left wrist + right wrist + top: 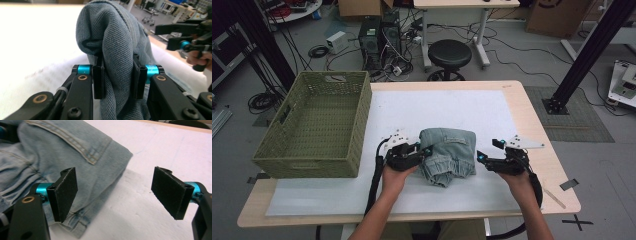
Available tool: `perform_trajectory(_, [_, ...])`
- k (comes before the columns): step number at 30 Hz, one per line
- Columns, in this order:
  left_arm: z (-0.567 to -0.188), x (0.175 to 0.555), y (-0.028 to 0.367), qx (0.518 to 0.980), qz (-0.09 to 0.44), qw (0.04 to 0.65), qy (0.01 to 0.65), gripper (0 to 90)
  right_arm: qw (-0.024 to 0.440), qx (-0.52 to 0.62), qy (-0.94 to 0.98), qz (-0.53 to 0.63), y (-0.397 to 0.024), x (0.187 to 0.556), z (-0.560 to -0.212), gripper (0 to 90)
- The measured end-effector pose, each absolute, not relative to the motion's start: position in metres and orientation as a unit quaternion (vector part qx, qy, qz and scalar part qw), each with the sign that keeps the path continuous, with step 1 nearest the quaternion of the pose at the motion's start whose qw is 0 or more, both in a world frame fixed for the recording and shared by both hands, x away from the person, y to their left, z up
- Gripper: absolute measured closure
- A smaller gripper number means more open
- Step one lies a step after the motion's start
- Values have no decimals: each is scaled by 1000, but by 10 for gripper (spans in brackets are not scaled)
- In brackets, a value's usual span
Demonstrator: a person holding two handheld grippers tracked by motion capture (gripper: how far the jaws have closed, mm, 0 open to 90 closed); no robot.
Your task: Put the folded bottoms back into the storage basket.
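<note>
Left gripper first: a black, angular body with a grey 3-cornered plate riding on top and a thick black cable looping down beside the bare forearm. Up close in the left gripper view, this gripper shows 2 flat black pads on bright teal cylinders, brass-ringed pivots on the black links, dark cross-head screws lower down, and a pale cable tie on the left link. Over to the right gripper: same black frame, teal glints, grey plate, black cable curving behind. Its own view gives 2 rough, matte black rectangular pads, teal collars, 1 brass ring.
</note>
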State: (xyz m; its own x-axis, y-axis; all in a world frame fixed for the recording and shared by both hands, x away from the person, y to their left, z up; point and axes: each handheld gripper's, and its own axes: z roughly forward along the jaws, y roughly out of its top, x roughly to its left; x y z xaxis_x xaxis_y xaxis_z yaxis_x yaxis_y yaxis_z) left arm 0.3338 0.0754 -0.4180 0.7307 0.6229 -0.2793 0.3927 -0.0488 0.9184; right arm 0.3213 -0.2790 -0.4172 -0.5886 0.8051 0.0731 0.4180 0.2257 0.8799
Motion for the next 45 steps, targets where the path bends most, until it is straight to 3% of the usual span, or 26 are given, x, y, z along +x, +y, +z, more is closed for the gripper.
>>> perform_trajectory(16, [-363, 329, 85, 704, 126, 633, 295, 698, 214, 423, 739, 479, -291, 319, -414, 217])
perform_trajectory(45, [-273, 312, 242, 632, 239, 666, 317, 698, 216, 418, 743, 477, -283, 320, -412, 217])
